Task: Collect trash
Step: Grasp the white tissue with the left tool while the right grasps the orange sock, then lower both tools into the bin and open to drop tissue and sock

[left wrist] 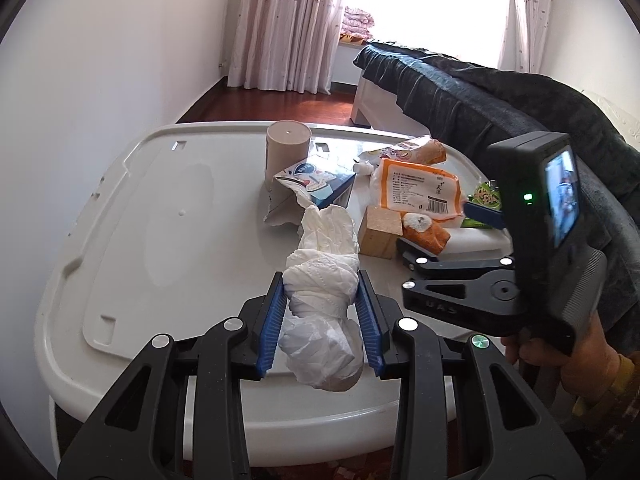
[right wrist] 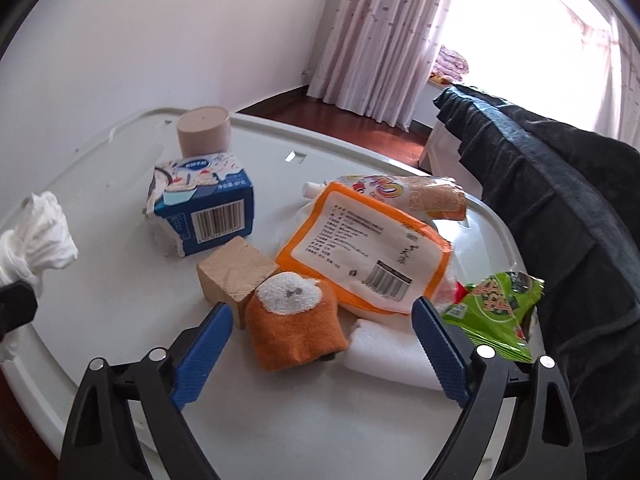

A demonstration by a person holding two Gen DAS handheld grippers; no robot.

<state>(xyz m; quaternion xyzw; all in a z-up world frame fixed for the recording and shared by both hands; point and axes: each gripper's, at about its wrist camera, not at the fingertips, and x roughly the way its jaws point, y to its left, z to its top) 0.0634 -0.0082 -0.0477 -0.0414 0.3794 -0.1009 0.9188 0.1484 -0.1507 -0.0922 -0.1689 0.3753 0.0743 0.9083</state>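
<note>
**A:** Where is the trash, and what holds it?

**B:** A crumpled white tissue wad (left wrist: pixel 320 300) sits clamped between the blue pads of the left gripper (left wrist: pixel 322 320), lifted clear of the white surface (left wrist: pixel 132 216). The gripper points forward and downward; the wad's loose end trails ahead of the fingers.

**A:** And the right gripper?

**B:** The right gripper (right wrist: pixel 324 354) also tilts downward, jaws spread wide with nothing pressed between the pads. It straddles an orange plush item (right wrist: pixel 294 326) with a white fuzzy patch and a white foam piece (right wrist: pixel 392 354) — neither is touched. A hand (left wrist: pixel 560 360) grips its handle, seen from the left wrist view.

**A:** Other items nearby?

**B:** A wooden block (right wrist: pixel 234 274) touches the plush item. Behind it: a torn blue-and-white carton (right wrist: pixel 202 210) with a barcode, and a tan paper roll (right wrist: pixel 204 130) standing upright. To the right lie an orange-bordered white packet (right wrist: pixel 368 252) bearing a barcode and small print too fine to read, a pouch (right wrist: pixel 404 196) with colourful lettering, and a green snack wrapper (right wrist: pixel 494 312).

**A:** Any legible brand?

**B:** None — the characters cannot be made out.
</note>
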